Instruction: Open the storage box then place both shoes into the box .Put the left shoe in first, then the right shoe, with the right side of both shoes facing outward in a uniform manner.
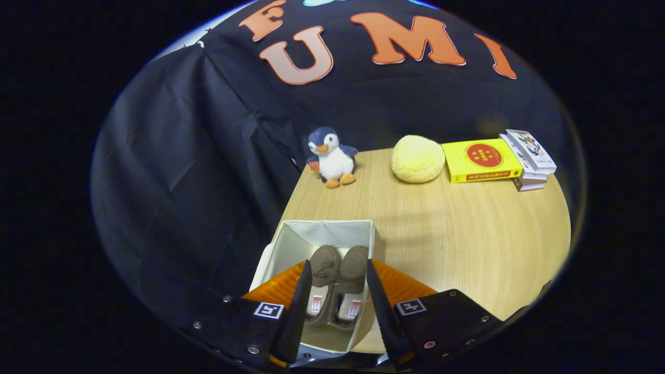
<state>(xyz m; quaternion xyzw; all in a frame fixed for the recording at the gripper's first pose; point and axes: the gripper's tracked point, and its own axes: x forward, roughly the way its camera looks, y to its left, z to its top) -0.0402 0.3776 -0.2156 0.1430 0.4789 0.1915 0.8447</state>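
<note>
A white fabric storage box (363, 231) stands open at the near left corner of the wooden table. Two brown shoes lie side by side inside it, toes pointing away from me: the left shoe (323, 264) and the right shoe (354, 266), with their pale insoles showing. My gripper (336, 283) hovers above the box, open, and both shoes show in the gap between its fingers. The fingers (301, 306) touch neither shoe as far as I can see. The near wall of the box is hidden behind the gripper.
At the far edge of the table (467, 244) sit a plush penguin (332, 156), a round yellow cushion (418, 158), a yellow book (483, 161) and a small stack of books (530, 158). Black cloth hangs close on the left of the box.
</note>
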